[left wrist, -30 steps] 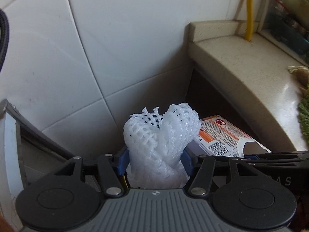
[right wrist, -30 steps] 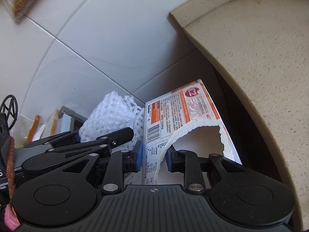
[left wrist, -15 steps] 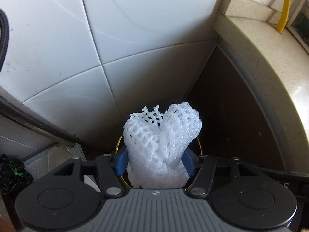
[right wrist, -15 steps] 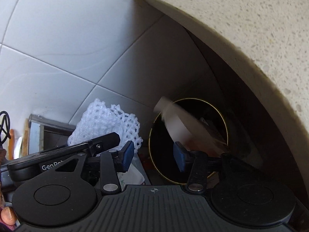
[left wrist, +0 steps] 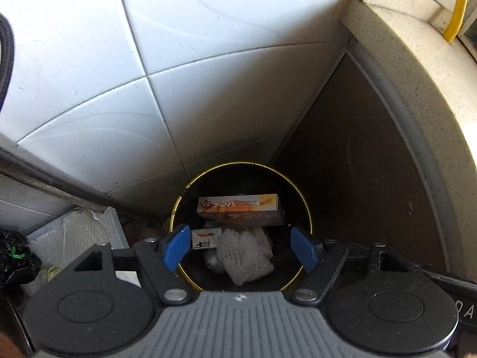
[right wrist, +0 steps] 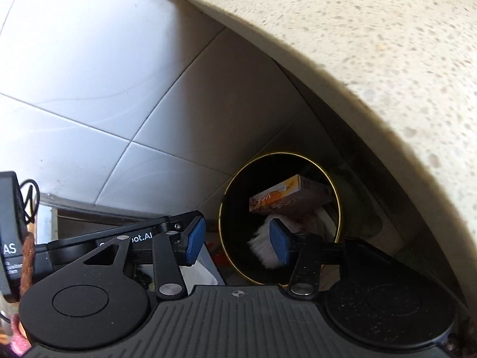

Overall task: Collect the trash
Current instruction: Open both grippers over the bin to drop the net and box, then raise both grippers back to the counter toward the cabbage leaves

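Bin tucked in far corner under counter; foam net and box dropped inside. Left gripper and right gripper jaws opening, nothing gripped, poised over rim.

bin mouth open, countertop overhanging right

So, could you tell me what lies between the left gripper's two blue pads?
Nothing is held: the left gripper is opening over the bin, the foam net lying inside, per the left wrist view.

Daylight washes the white wall tiles toward eleven o'clock; the bin interior stays dim. Fisheye bending curves the counter edge, shadowed beneath.
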A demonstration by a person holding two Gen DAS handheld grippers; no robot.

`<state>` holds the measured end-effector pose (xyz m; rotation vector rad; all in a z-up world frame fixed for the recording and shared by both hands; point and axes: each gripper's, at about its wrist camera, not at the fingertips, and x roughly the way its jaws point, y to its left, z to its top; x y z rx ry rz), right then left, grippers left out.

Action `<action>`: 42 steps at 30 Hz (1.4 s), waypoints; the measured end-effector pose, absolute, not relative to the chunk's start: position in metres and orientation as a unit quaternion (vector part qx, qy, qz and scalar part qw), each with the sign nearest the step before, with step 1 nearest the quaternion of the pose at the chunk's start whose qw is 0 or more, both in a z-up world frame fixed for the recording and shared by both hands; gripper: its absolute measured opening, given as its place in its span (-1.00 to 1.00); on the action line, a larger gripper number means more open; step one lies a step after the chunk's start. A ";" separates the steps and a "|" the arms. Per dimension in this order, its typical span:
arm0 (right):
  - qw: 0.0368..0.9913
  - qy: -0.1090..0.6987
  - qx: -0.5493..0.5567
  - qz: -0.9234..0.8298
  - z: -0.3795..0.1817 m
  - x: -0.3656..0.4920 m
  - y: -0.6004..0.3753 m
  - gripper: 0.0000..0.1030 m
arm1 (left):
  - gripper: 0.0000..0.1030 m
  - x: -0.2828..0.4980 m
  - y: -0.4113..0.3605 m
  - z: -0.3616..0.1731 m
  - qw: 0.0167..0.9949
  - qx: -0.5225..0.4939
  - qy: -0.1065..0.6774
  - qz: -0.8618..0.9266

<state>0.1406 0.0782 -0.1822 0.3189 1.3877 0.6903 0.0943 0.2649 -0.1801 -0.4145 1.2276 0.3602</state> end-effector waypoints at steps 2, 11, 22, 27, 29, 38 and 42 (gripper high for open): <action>0.704 0.622 0.143 0.312 -0.179 0.140 0.077 0.12 | 0.39 0.091 0.265 -0.173 0.786 -0.196 0.562 0.166; 0.716 0.595 0.136 0.339 -0.147 0.133 0.071 0.16 | 0.40 0.075 0.254 -0.134 0.824 -0.180 0.515 0.150; 0.744 0.550 0.151 0.348 -0.103 0.121 0.038 0.20 | 0.40 0.076 0.217 -0.093 0.861 -0.162 0.473 0.099; 0.764 0.525 0.165 0.337 -0.082 0.116 0.005 0.21 | 0.40 0.087 0.186 -0.073 0.878 -0.135 0.456 0.053; 0.774 0.513 0.174 0.328 -0.073 0.114 -0.011 0.22 | 0.40 0.092 0.172 -0.066 0.884 -0.123 0.449 0.033; 0.824 0.457 0.215 0.256 -0.045 0.106 -0.097 0.27 | 0.40 0.115 0.096 -0.044 0.895 -0.064 0.436 -0.063; 0.839 0.439 0.236 0.216 -0.042 0.103 -0.136 0.27 | 0.40 0.121 0.061 -0.038 0.894 -0.038 0.435 -0.095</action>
